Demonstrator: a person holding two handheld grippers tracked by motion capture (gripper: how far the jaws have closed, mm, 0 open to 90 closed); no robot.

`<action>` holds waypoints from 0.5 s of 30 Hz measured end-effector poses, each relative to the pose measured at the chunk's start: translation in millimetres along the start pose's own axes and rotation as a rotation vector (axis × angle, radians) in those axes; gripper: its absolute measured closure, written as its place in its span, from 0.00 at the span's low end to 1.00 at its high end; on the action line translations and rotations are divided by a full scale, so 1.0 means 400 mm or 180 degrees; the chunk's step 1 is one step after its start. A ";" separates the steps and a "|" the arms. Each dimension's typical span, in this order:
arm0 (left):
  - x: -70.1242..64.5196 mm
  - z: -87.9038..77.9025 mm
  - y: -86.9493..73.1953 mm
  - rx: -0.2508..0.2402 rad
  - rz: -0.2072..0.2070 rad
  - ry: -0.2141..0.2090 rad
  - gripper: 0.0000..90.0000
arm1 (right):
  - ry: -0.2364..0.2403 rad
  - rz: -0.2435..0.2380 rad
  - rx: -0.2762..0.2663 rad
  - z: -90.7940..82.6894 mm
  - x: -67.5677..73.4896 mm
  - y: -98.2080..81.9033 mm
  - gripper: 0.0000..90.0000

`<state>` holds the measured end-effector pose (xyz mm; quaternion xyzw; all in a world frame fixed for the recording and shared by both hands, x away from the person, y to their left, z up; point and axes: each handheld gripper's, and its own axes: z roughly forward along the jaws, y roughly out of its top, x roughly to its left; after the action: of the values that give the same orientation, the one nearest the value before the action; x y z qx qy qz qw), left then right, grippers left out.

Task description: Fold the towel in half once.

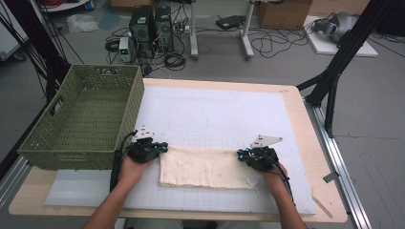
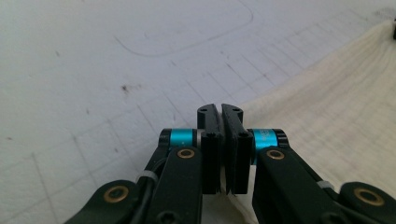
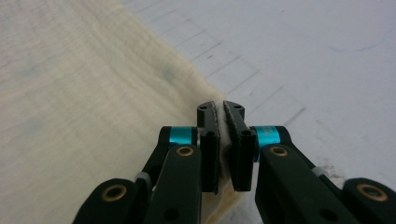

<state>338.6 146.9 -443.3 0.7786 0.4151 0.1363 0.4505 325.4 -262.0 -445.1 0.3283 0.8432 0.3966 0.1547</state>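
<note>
1. High view: I stand at the near edge of the table [image 1: 305, 124] with a gripper in each hand. A cream cloth [image 1: 203, 168] lies flat on the white gridded mat [image 1: 215, 114], close to my side, stretched as a wide band between my two hands. My left gripper [image 1: 160, 147] sits at the cloth's far left corner, and my right gripper [image 1: 243, 153] sits at its far right corner, with its grey three-cornered plate [image 1: 265, 140] sticking up above it. A green woven basket [image 1: 62, 124] stands on the left end of the table, just beside my left gripper and apart from the cloth. Beyond the table, computer towers [image 1: 152, 26] and loose cables rest on the floor.

2. Left gripper view: I look along my left gripper [image 2: 221, 109]. Its two black jaws are pressed together, clenched on the corner of the cloth [image 2: 336, 102]; a sliver of cream fabric shows in the seam between them lower down. The rest of the cloth spreads away to the right of the jaws, lying flat on the mat [image 2: 93, 84], whose grid lines and a faint drawn outline show to the left and ahead.

3. Right gripper view: my right gripper [image 3: 221, 106] is clamped on the other corner of the cloth [image 3: 79, 93]. The fabric is plainly pinched between the two jaws, a pale strip running down the gap. The cloth stretches off to the left, and bare mat [image 3: 303, 51] lies to the right.
</note>
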 end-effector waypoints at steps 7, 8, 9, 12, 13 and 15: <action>0.011 0.022 0.041 -0.0172 -0.0091 0.0102 0.95 | -0.0296 0.0102 -0.0150 0.001 -0.020 0.015 0.95; 0.013 0.025 0.050 -0.0211 -0.0100 0.0116 0.95 | -0.0329 0.0117 -0.0143 0.004 -0.022 0.018 0.95; 0.016 0.029 0.058 -0.0236 -0.0113 0.0137 0.95 | -0.0379 0.0115 -0.0143 0.007 -0.024 0.022 0.95; 0.027 0.042 0.080 -0.0244 -0.0199 0.0167 0.95 | -0.0526 0.0108 -0.0147 0.016 -0.030 0.032 0.94; 0.029 0.047 0.084 -0.0270 -0.0204 0.0202 0.95 | -0.0569 0.0129 -0.0158 0.019 -0.032 0.036 0.95; 0.037 0.055 0.085 -0.0332 -0.0304 0.0218 0.95 | -0.0638 0.0163 -0.0162 0.024 -0.039 0.045 0.95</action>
<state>378.2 136.8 -430.2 0.7282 0.4593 0.1627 0.4820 349.5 -258.6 -437.5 0.3838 0.8045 0.3869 0.2363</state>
